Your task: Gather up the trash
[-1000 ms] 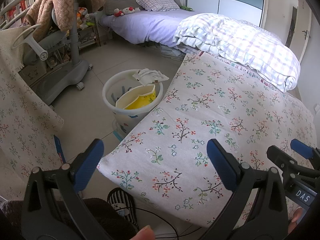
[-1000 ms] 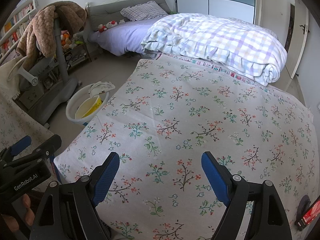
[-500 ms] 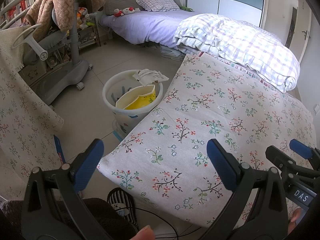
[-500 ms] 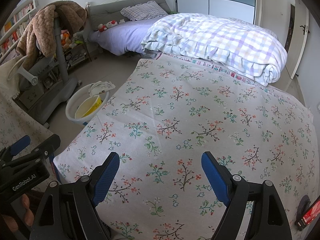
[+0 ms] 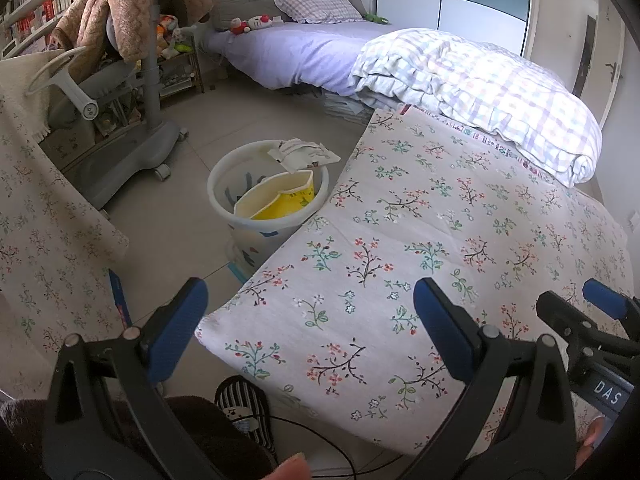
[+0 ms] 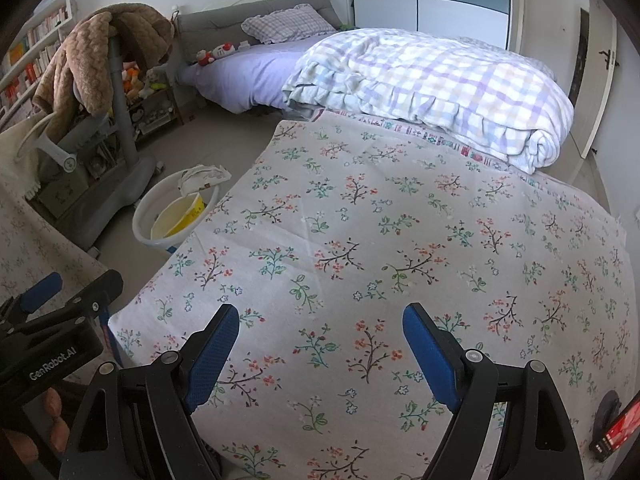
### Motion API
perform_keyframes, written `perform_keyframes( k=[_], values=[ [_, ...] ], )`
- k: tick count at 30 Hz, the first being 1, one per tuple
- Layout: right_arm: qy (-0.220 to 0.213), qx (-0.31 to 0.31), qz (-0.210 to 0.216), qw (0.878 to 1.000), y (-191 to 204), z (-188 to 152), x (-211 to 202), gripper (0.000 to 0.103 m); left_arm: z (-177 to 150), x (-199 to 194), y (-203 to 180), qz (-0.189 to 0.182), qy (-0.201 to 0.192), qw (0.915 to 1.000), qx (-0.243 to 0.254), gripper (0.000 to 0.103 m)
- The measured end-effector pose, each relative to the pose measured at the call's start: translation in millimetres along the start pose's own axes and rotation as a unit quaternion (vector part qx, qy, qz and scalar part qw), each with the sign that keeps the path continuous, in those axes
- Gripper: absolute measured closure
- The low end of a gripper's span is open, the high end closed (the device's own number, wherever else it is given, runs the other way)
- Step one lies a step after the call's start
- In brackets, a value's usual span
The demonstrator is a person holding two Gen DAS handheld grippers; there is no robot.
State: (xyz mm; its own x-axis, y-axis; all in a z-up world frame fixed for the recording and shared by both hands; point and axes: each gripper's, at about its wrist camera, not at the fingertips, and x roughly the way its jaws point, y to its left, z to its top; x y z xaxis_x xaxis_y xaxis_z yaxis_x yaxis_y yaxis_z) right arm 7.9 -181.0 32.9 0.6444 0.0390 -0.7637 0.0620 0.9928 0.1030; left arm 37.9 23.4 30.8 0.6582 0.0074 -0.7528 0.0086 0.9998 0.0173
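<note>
A white bin [image 5: 224, 184] stands on the floor beside the floral-covered table [image 5: 440, 240]. It holds a yellow carton [image 5: 280, 202], and crumpled white wrappers [image 5: 304, 152] lie on its far rim. The bin also shows in the right wrist view [image 6: 150, 208]. My left gripper [image 5: 310, 320] is open and empty, low over the table's near left corner. My right gripper [image 6: 320, 340] is open and empty over the near part of the floral cloth. Each gripper shows at the edge of the other's view.
A folded checked duvet [image 6: 432, 88] lies at the table's far edge. A grey wheeled chair [image 5: 132, 136] draped with a brown blanket stands left of the bin. A purple bed [image 5: 300, 52] is behind. A phone [image 6: 618, 428] lies at the near right.
</note>
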Motion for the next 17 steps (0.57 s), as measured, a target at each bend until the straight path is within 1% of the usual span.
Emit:
perform_keyframes(
  k=[12, 17],
  values=[
    [0.000, 0.000, 0.000, 1.000, -0.3, -0.1, -0.3, 0.018, -1.0, 0.3, 0.4, -0.001, 0.001, 1.0000, 0.000, 0.001],
    [0.001, 0.000, -0.003, 1.000, -1.1, 0.2, 0.0, 0.018, 0.0, 0.8, 2.2, -0.010, 0.003, 0.9999, -0.001, 0.001]
  ],
)
